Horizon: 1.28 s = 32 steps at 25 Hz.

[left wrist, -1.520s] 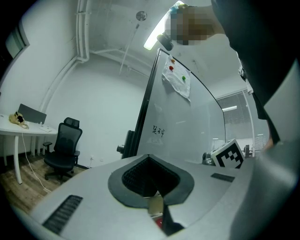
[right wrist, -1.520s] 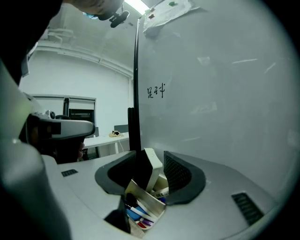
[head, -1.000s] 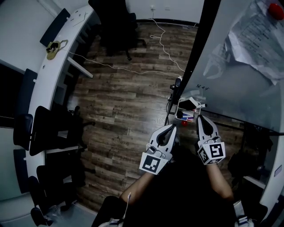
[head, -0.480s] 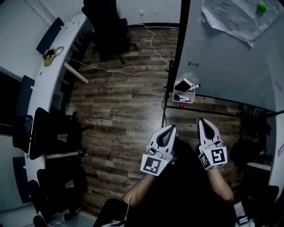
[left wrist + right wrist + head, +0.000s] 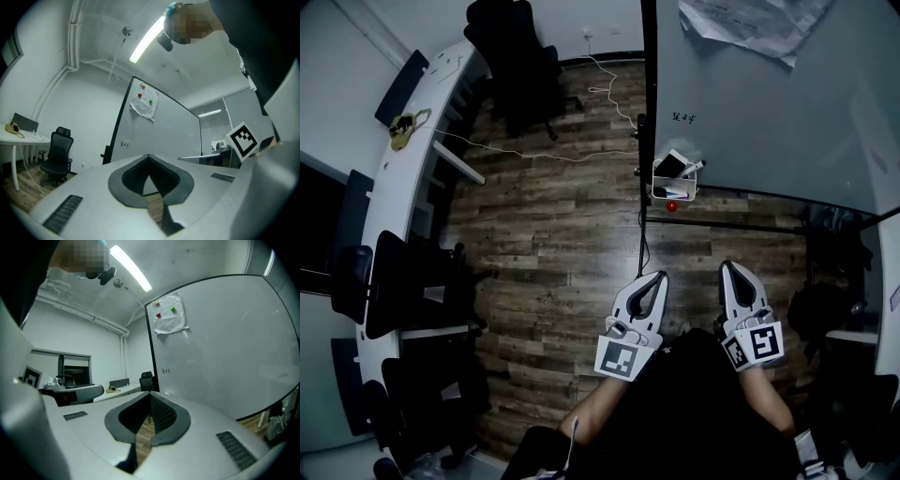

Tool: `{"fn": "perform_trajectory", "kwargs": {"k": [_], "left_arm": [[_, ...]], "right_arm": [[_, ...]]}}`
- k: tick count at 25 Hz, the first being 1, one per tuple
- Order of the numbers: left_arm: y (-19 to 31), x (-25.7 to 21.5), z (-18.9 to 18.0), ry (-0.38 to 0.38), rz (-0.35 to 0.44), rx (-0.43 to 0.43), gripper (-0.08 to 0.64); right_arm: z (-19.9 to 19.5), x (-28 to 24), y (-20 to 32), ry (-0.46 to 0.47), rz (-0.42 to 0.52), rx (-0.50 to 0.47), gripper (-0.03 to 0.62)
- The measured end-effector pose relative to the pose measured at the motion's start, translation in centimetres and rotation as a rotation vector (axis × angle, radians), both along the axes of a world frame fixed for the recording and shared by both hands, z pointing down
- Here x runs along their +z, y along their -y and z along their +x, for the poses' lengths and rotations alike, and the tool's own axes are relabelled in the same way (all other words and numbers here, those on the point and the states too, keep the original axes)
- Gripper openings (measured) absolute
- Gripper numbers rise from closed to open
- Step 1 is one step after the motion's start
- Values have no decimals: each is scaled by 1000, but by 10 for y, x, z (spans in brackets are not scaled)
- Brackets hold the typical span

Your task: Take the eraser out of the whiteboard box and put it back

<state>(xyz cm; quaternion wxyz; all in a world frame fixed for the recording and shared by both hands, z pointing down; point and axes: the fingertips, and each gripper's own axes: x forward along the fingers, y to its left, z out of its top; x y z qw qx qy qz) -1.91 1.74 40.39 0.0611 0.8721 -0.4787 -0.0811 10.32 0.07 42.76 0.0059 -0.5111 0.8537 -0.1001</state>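
Eraser [image 5: 672, 164], apparently the pale block, sits in the whiteboard box [image 5: 684, 190] on the whiteboard [image 5: 769, 112], at twelve o'clock from the left gripper [image 5: 659, 278], well apart. It and the right gripper [image 5: 730, 268] are clenched, empty, presumably out of reach.

The whiteboard box [image 5: 675, 186] is a small white open tray in the upper middle of the head view, a little right of centre. It sits at the lower left corner of the whiteboard [image 5: 769, 112], just beside the dark frame post. The eraser [image 5: 671, 163] is in the box: a flat light block with one dark side. It stands tilted, and its upper end sticks out above the rim. A marker [image 5: 695, 166] lies just beside it; other small contents are too small to tell.
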Motion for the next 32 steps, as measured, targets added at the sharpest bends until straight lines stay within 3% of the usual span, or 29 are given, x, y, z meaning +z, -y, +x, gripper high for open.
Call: {"fn": "perform_trajectory", "kwargs": {"k": [13,16,32], "left_arm": [[-15,-6,36,46,9,-49,6],[-20,-4,44,29,-5,-42,6],[-34,-8,52,34,9,-61,6]], "right_arm": [[27,9,-37,71,-37,-66,15],[34,10,-37,80,-35,-66,15],[40,8,-44,91,-24,-101,14]]}}
